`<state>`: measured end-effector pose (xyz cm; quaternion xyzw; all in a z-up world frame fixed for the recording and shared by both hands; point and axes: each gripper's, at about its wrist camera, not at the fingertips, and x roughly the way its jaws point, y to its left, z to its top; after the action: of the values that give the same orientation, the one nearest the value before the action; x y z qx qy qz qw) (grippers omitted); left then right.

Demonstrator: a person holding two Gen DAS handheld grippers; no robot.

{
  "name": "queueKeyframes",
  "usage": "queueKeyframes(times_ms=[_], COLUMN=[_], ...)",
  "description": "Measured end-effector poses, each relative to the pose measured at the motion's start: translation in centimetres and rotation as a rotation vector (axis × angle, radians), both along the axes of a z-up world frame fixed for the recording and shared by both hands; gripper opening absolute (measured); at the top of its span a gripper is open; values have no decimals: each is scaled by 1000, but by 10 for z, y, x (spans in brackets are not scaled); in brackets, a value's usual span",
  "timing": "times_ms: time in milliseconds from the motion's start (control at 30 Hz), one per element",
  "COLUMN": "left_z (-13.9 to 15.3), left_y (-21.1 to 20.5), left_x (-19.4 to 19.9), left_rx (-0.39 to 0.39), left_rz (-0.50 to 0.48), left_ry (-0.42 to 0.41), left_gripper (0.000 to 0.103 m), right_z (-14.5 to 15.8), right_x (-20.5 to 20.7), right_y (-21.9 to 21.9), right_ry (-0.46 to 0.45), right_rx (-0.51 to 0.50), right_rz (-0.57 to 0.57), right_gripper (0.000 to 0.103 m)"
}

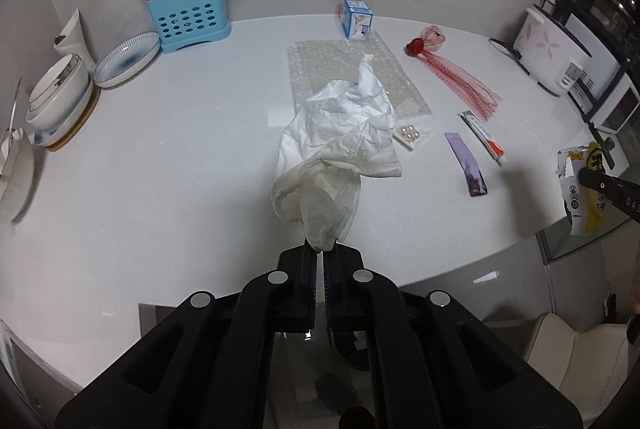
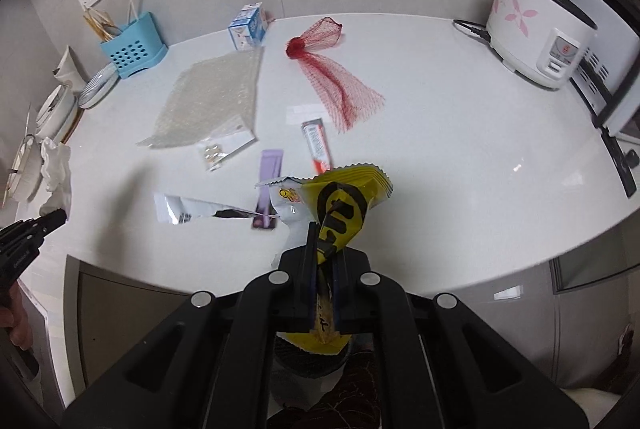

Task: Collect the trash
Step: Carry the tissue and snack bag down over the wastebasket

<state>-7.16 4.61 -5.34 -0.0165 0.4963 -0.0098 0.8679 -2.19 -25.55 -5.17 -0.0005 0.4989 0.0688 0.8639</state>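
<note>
- While both tools hang over the near curved edge of the white surface (image 2: 440, 149), bare room lies at its right half.
- Left tool (image 1: 320, 253) is clenched on one crumpled tissue (image 1: 340, 149), lifted clear.
- Mid-surface trash: one bubble wrap (image 2: 216, 101), one carton (image 2: 248, 27), one red net (image 2: 332, 77), one purple strip (image 2: 270, 169), one tube (image 2: 316, 143).
- Right tool (image 2: 324, 261) grips one yellow wrapper (image 2: 340, 201).
- One cooker (image 2: 536, 41) stands far right.

Blue utensil caddy (image 1: 188, 17), bowls (image 1: 60, 93), rice cooker (image 2: 540, 37) on counter (image 2: 460, 149).
</note>
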Motion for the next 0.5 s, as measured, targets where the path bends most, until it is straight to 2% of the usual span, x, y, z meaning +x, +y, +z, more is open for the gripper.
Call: queueKeyframes(times_ms=[267,500], left_z=[-15,-44], left_y=[-16,-25], left_x=[-60,-93], left_rx=[0,-32], left_rz=[-79,-88], left_ry=[5,18], left_gripper=[2,2], right_z=[-23,-58], right_x=[-77,-112], right_y=[18,32], right_ry=[10,65], right_rx=[44,57], right_rz=[12,48], right_gripper=[4,4])
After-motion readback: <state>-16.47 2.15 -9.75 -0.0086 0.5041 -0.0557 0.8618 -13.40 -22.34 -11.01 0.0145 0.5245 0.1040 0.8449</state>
